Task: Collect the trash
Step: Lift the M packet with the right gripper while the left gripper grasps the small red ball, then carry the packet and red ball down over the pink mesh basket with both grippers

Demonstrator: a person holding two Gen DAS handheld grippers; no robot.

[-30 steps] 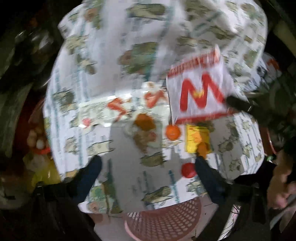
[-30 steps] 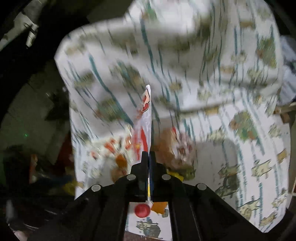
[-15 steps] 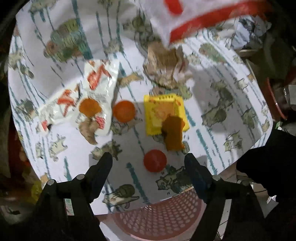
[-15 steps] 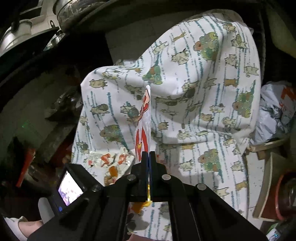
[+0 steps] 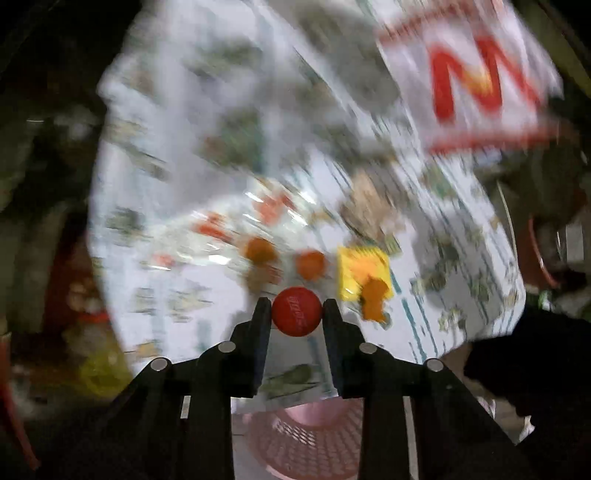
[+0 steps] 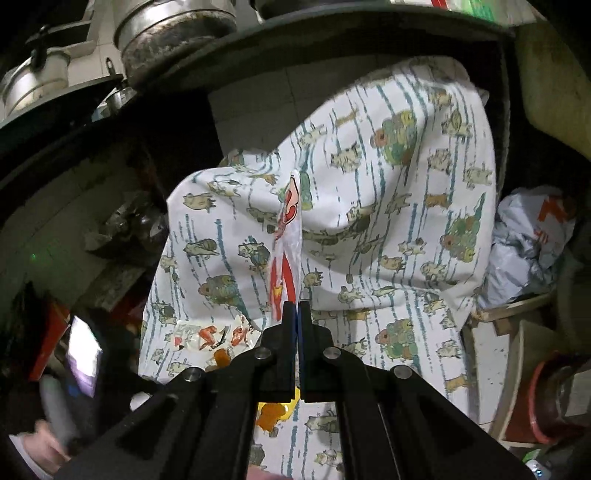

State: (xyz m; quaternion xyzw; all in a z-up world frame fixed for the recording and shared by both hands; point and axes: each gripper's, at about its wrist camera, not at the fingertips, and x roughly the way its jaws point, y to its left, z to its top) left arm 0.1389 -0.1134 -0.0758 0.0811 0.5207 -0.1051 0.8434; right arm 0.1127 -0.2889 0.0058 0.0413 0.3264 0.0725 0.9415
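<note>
My left gripper (image 5: pixel 296 312) is shut on a red bottle cap (image 5: pixel 296 312), lifted above the patterned tablecloth (image 5: pixel 229 122). Still on the cloth are an orange cap (image 5: pixel 311 264), a yellow wrapper (image 5: pixel 364 272) with an orange scrap, a clear printed wrapper (image 5: pixel 221 236) and a crumpled brown paper (image 5: pixel 369 206). My right gripper (image 6: pixel 297 308) is shut on a white bag with a red M, seen edge-on (image 6: pixel 286 243). The bag also shows in the left wrist view (image 5: pixel 476 77), held up at the upper right. The left view is blurred.
A pink perforated basket (image 5: pixel 310 439) sits below the table's near edge, under my left gripper. Metal pots (image 6: pixel 173 33) stand on a dark shelf behind the table. A grey plastic bag (image 6: pixel 532 240) and a red bucket (image 6: pixel 546 402) are at the right.
My left gripper closed on the red cap and lifted it off the cloth. My right gripper stayed shut on the white bag and rose slightly.
</note>
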